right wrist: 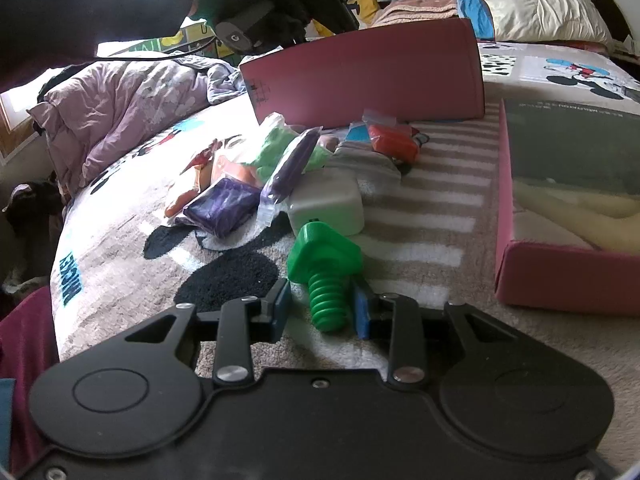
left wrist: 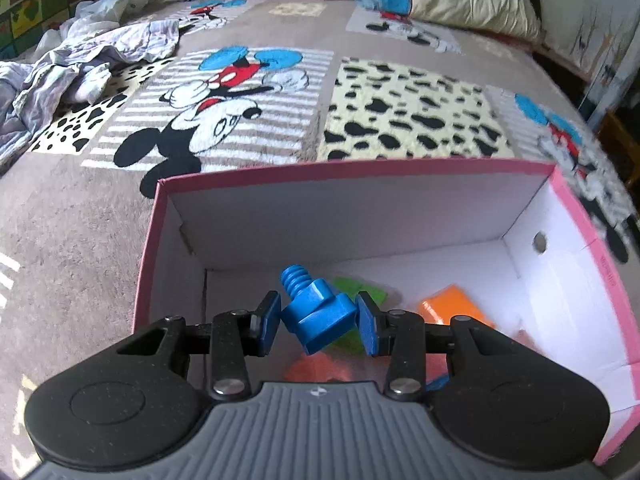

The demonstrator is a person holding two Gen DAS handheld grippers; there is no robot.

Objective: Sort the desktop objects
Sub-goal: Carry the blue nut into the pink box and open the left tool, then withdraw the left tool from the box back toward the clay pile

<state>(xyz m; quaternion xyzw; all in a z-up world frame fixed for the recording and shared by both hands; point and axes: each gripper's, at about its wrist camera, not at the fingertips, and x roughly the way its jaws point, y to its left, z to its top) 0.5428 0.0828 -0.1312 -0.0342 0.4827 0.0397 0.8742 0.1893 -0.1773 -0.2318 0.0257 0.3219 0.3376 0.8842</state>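
Blue bolt [left wrist: 318,314] — 1, green bolt [right wrist: 325,270] — 1

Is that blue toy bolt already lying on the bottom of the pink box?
No, the blue bolt sits between the left gripper fingers above the pink box floor.

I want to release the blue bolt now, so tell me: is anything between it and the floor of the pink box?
No lid or wall blocks it. The blue bolt, between the left gripper pads, hangs over the open pink box. Directly under it lie a green packet and other orange and red packets, so it would land on those.
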